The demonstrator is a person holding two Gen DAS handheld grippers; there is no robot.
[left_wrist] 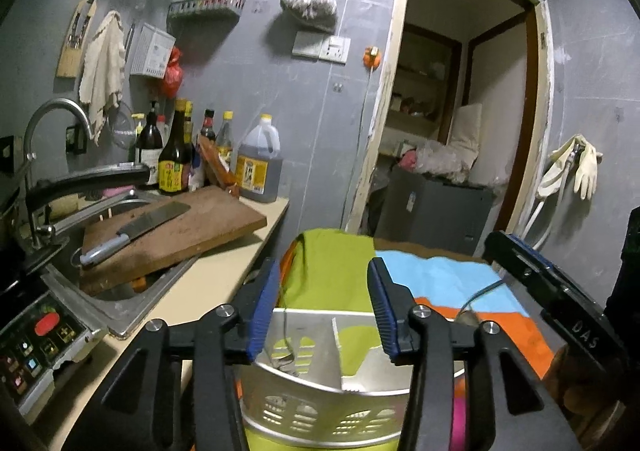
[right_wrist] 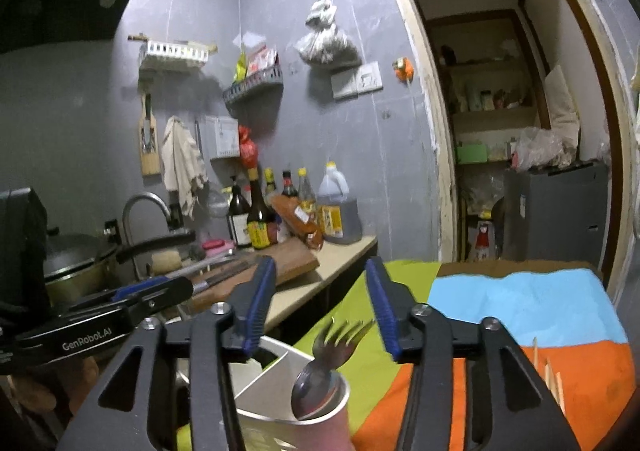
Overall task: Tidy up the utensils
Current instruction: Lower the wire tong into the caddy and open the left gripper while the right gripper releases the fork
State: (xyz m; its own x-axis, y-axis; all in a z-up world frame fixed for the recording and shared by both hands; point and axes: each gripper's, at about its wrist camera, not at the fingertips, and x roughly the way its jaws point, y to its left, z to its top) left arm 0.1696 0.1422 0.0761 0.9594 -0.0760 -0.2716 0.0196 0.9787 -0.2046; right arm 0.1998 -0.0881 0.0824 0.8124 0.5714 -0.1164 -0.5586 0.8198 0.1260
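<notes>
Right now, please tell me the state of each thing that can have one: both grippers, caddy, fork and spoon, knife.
Left gripper: open, holding nothing.
Right gripper: open, holding nothing.
Perforated metal utensil caddy: upright, divided inside.
Metal fork: standing tines up in the caddy.
Metal spoon: standing bowl up beside the fork.
Cleaver: lying flat on the wooden cutting board.

Shiny metal fork (right_wrist: 342,335), perforated metal caddy (left_wrist: 320,407), worn wooden board (left_wrist: 180,227).

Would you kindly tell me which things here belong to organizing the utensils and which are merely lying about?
Job:
- perforated metal utensil holder
- fork
- spoon
- pink cup

Lying about:
- cleaver
- cutting board
- sauce bottles
- rubber gloves
</notes>
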